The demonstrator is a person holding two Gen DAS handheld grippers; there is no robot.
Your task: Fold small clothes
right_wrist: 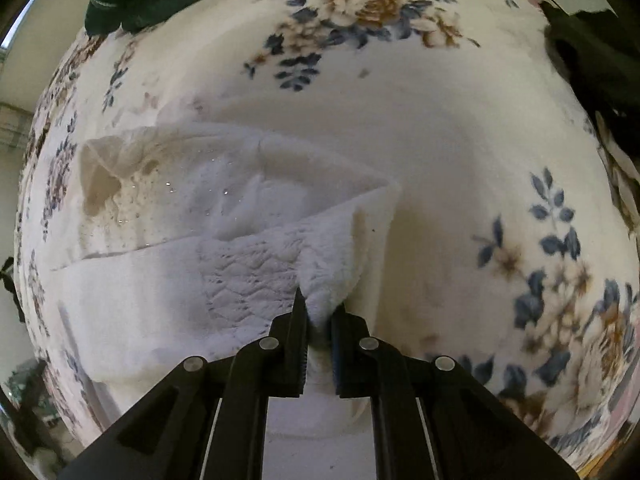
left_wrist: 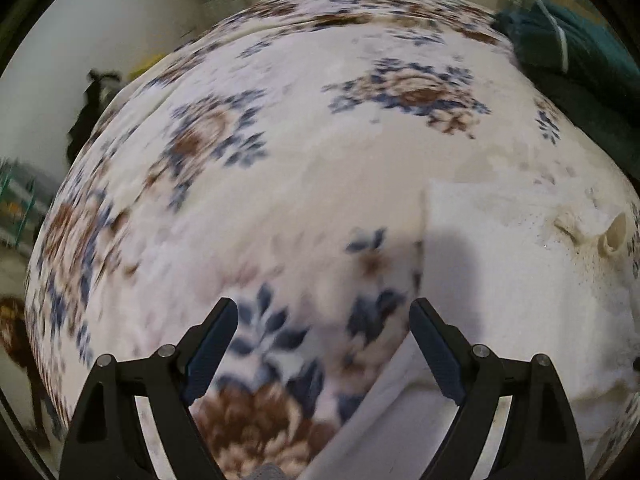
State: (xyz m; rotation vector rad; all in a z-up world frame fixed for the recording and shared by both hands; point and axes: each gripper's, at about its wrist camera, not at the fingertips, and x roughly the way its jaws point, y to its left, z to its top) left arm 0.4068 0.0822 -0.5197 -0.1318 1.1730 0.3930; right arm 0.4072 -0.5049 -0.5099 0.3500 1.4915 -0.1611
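Right gripper [right_wrist: 319, 312] pinching white garment [right_wrist: 192, 248] edge, cloth spreading ahead-left over blanket [right_wrist: 460, 128]. Left gripper [left_wrist: 323, 316] hovering agape, garment lying ahead-right.

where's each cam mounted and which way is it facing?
Left wrist: on the left gripper, looking along its open fingers down at the floral blanket; white garment to its right.
Right wrist: on the right gripper, fingers shut on the white garment.
Shared: garment, blanket, dark green cloth.
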